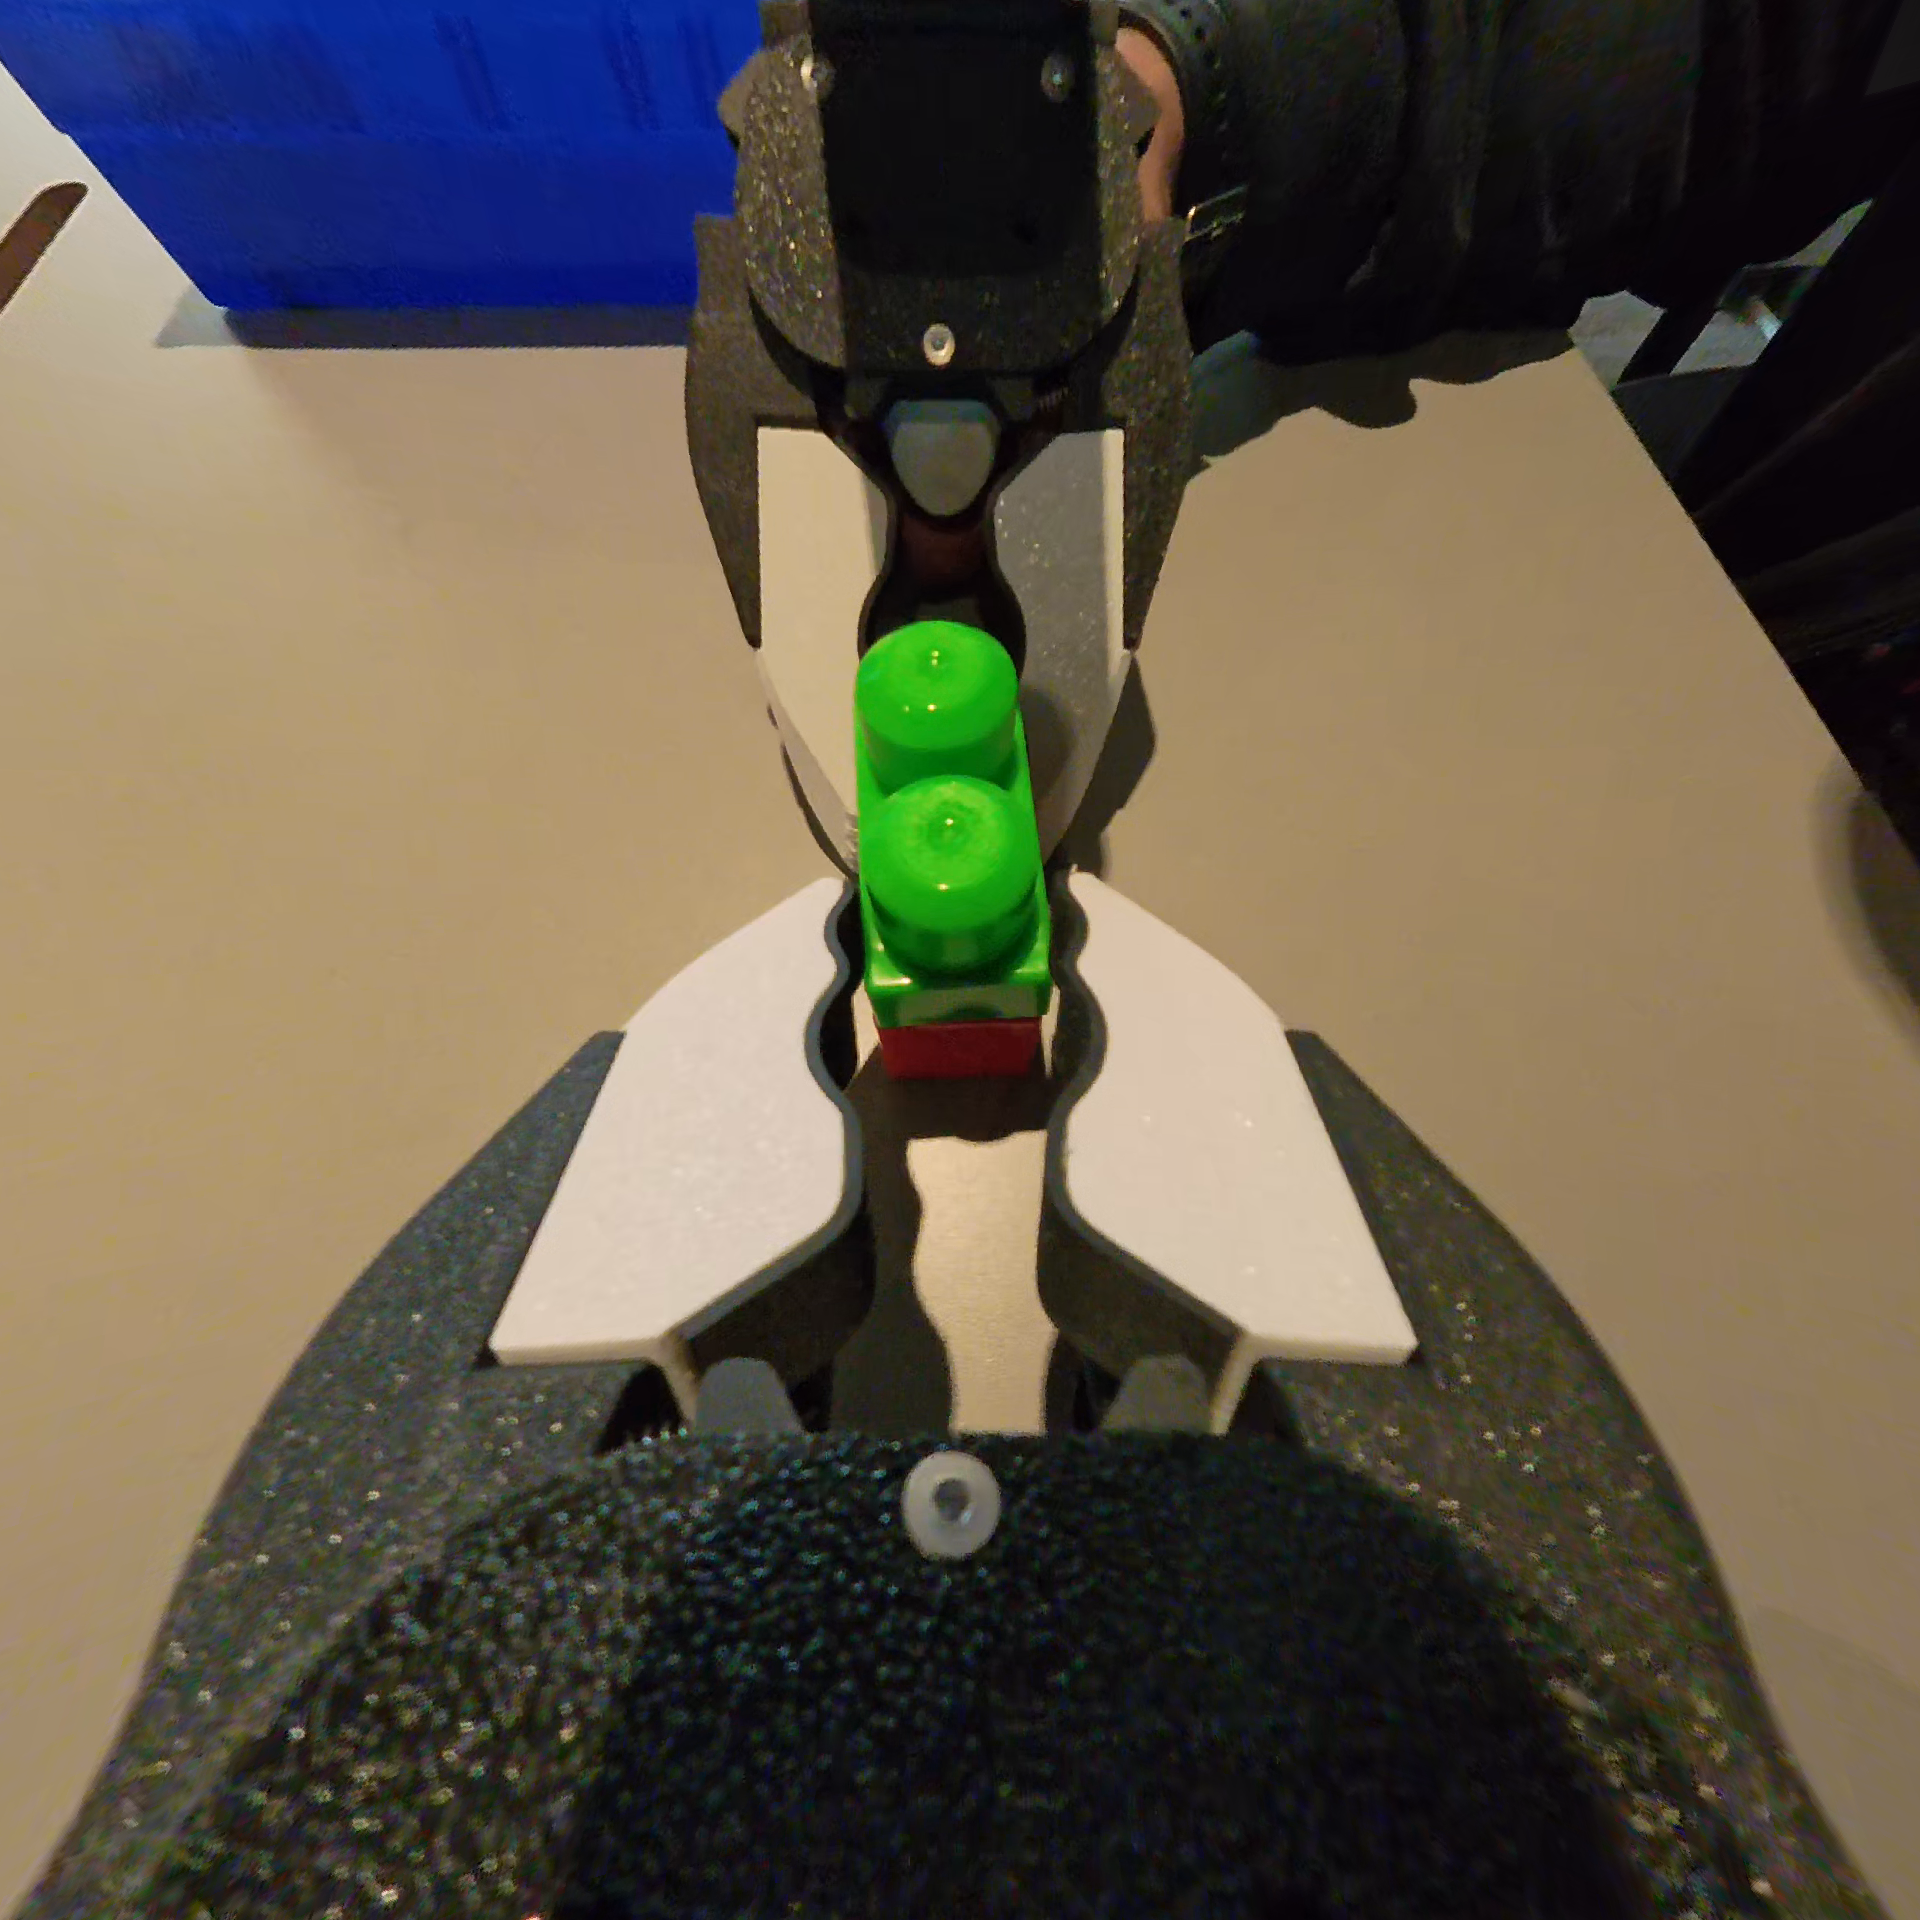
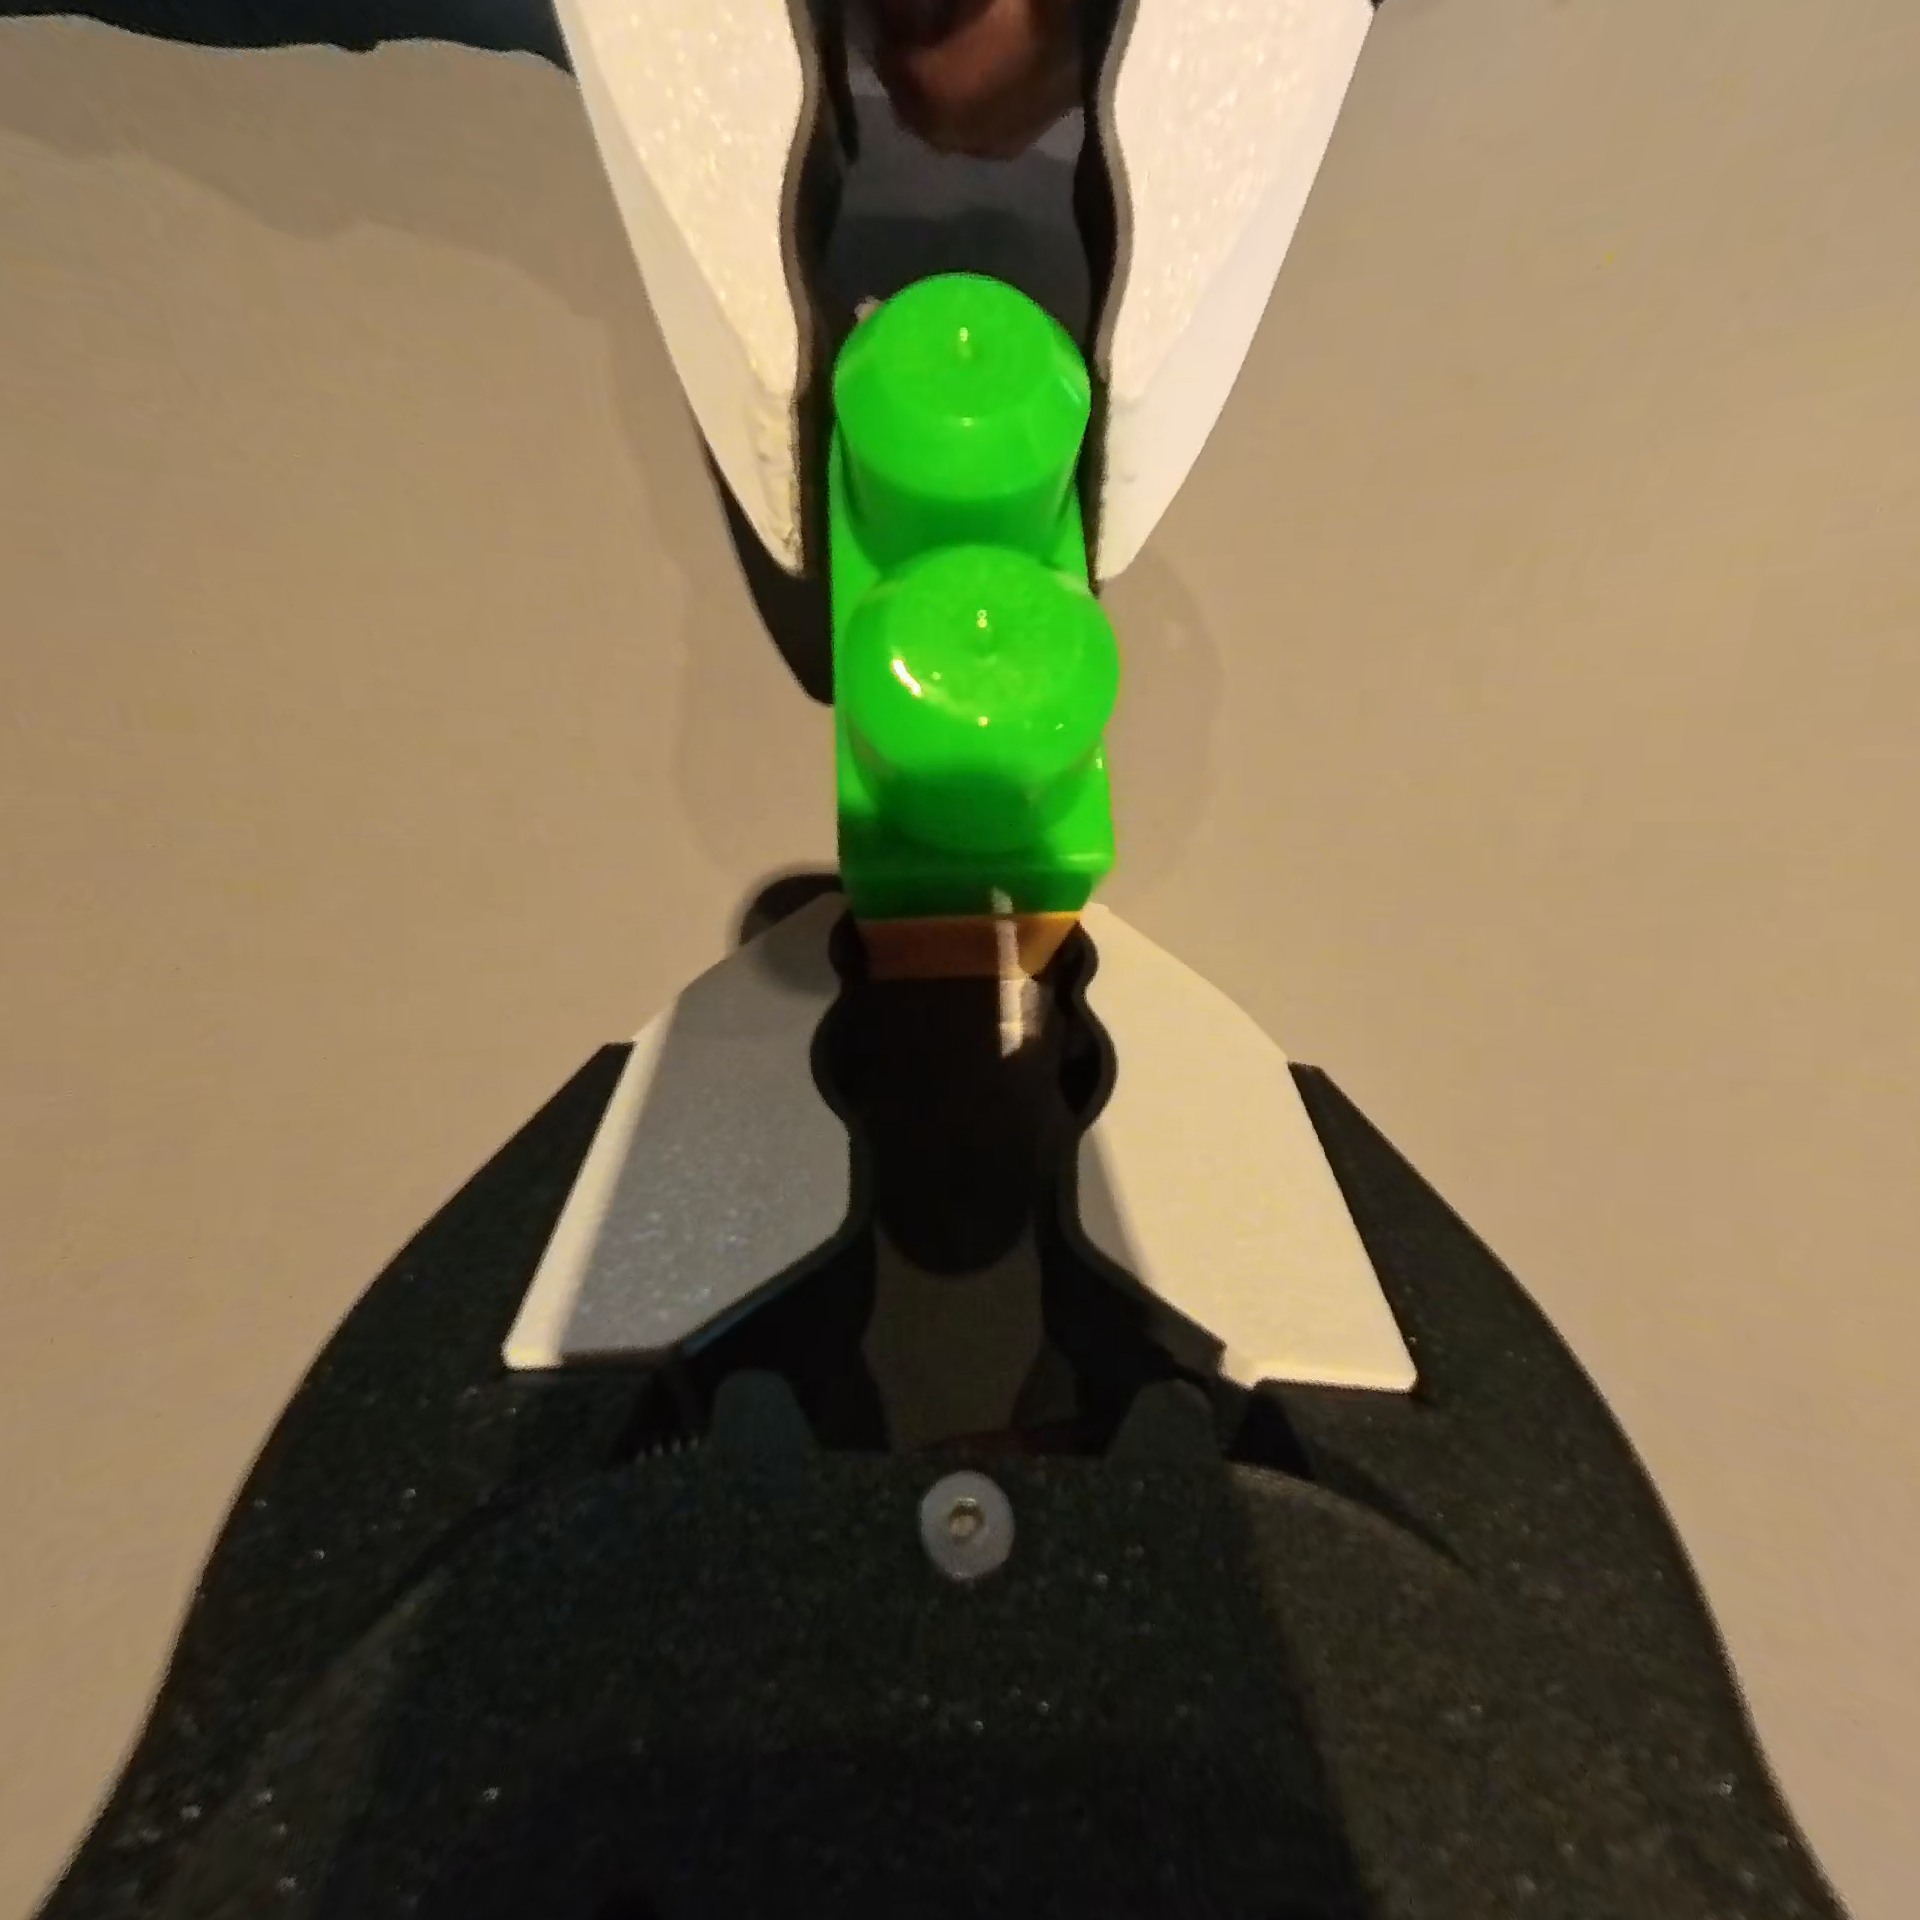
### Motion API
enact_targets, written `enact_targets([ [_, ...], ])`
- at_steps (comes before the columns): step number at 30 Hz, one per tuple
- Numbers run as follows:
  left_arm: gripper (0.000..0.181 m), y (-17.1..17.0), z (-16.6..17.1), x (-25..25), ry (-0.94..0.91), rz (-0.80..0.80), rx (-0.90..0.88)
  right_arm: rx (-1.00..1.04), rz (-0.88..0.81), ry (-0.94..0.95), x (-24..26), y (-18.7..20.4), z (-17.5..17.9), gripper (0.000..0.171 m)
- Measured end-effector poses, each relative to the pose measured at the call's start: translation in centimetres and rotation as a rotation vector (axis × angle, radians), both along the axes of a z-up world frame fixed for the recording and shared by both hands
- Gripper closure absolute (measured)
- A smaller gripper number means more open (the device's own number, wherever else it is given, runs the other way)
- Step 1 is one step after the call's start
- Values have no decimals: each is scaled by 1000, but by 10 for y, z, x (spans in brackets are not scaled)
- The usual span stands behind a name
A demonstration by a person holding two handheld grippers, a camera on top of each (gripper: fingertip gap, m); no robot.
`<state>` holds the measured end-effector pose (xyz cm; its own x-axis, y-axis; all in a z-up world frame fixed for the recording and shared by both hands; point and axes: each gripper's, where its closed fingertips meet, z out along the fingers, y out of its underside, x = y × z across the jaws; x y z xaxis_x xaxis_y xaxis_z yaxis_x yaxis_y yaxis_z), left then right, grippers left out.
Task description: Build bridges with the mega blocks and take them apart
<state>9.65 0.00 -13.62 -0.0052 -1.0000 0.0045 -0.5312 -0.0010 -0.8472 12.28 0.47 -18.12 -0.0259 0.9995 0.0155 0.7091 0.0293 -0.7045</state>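
A green two-stud block (image 1: 940, 831) lies as a span on a red block (image 1: 961, 1047) at the near end in the left wrist view. In the right wrist view the green block (image 2: 971, 665) rests on an orange block (image 2: 935, 948) at the near end. My left gripper (image 1: 954, 940) is shut on the sides of the green block's end, just above the red block. My right gripper (image 2: 961, 935) is shut on the orange block under the green one. The two grippers face each other, and each shows in the other's view, the right gripper (image 1: 940, 727) and the left gripper (image 2: 951, 499).
The blocks stand on a beige table (image 1: 364, 727). A blue bin (image 1: 395, 156) stands at the table's far left. A person's dark sleeve (image 1: 1455, 177) holds the right gripper at the top right. The table's right edge (image 1: 1745, 582) runs close by. One gripper's finger ends stand about 5 cm off the other's.
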Motion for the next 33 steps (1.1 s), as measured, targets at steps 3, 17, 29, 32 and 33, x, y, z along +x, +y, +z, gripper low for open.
enact_targets([
  [3, 147, 0, 0, 0, 3, -7, -4, -2, 7, 0, 0, 0, 0, 136],
  [17, 147, -1, -1, 0, 33, -19, 4, 0, 20, -1, 0, -1, 0, 135],
  [29, 147, 0, -2, 0, 51, -36, 6, -19, 26, 2, 0, -2, 0, 135],
  [32, 147, 0, -2, 1, 49, -36, 2, -22, 29, 3, 0, -2, 0, 135],
  [33, 147, -1, -2, 1, 47, -35, 0, -21, 29, 3, 0, -2, 0, 135],
])
